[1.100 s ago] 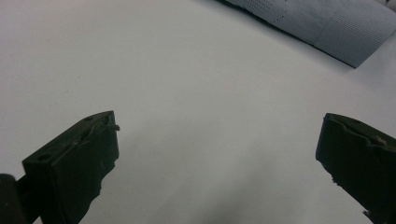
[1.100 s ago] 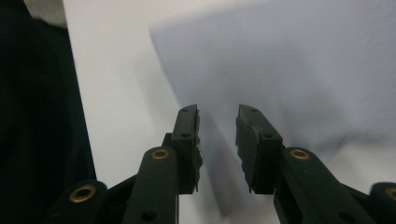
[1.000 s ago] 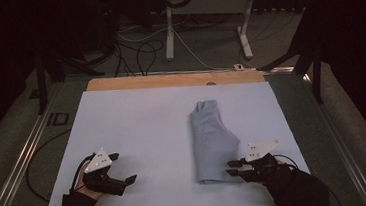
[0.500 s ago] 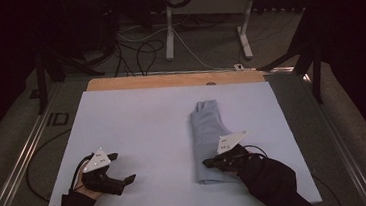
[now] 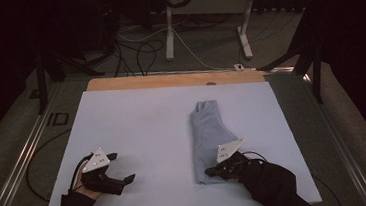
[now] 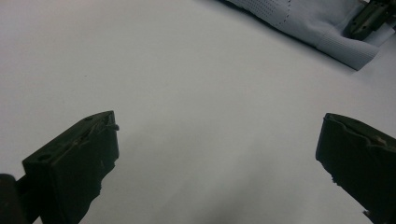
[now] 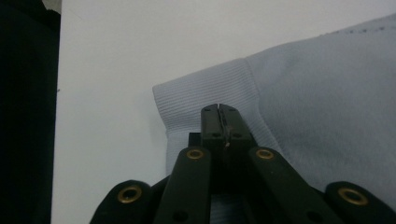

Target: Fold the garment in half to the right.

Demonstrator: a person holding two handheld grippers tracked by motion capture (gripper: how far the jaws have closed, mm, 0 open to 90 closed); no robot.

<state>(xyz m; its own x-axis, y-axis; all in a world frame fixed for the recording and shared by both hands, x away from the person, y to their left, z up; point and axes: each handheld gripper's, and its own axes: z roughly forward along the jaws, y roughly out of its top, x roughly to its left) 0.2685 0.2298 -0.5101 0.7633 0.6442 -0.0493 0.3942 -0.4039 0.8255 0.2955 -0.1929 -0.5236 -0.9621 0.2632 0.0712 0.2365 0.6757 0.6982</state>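
A light blue folded garment (image 5: 209,133) lies lengthwise on the white mat (image 5: 137,122), right of centre, with its ribbed hem toward the near edge. My right gripper (image 5: 209,171) is down on that hem, jaws pressed together on the ribbed band (image 7: 205,88); in the right gripper view its tips (image 7: 219,109) meet in the middle of the band. My left gripper (image 5: 121,167) rests at the near left of the mat, jaws wide apart with bare mat between them (image 6: 219,140). The left gripper view also catches the garment (image 6: 308,21) and the right gripper (image 6: 369,18) at top right.
A wooden strip (image 5: 169,79) borders the mat's far edge. Metal rails (image 5: 29,151) run along both sides of the table. Beyond it are floor cables (image 5: 136,52) and a white desk frame (image 5: 169,29). Dark sleeves come in at the bottom.
My right gripper has moved left and down from beside the garment onto its near hem, and its jaws have come together there. The left gripper has stayed put.
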